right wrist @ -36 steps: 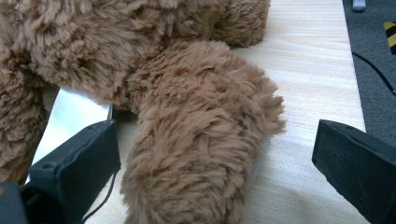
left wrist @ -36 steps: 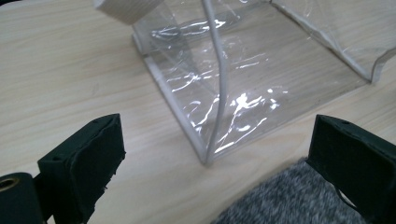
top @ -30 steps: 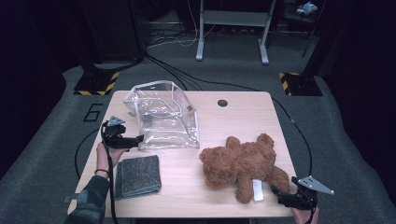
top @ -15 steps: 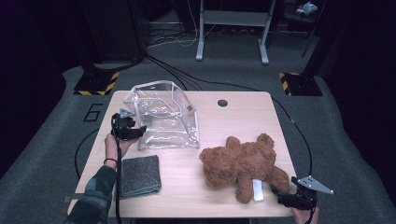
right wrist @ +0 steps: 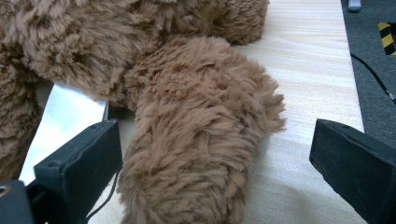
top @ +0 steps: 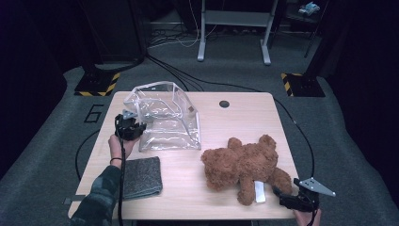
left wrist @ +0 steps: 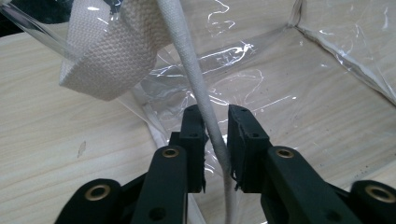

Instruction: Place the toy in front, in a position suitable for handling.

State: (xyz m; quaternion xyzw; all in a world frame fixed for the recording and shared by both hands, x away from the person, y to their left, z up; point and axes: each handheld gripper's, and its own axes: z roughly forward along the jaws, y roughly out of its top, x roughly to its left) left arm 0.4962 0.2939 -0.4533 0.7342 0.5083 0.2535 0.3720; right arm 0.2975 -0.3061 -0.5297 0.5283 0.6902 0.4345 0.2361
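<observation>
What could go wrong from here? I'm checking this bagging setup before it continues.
The left claw pinches only the thin white cord handle of the clear bag; the cord could slip, or the floppy bag might collapse rather than open. The right claw stands open around the teddy bear's leg near the table edge; a grip on fur alone may let the bear drop.

high view: tabletop (top: 235, 117) lit from above, dark room around it, soft and low-res. glare streaks on clear bag (left wrist: 280, 93). near fur of teddy bear (right wrist: 196, 140) slightly soft.
</observation>
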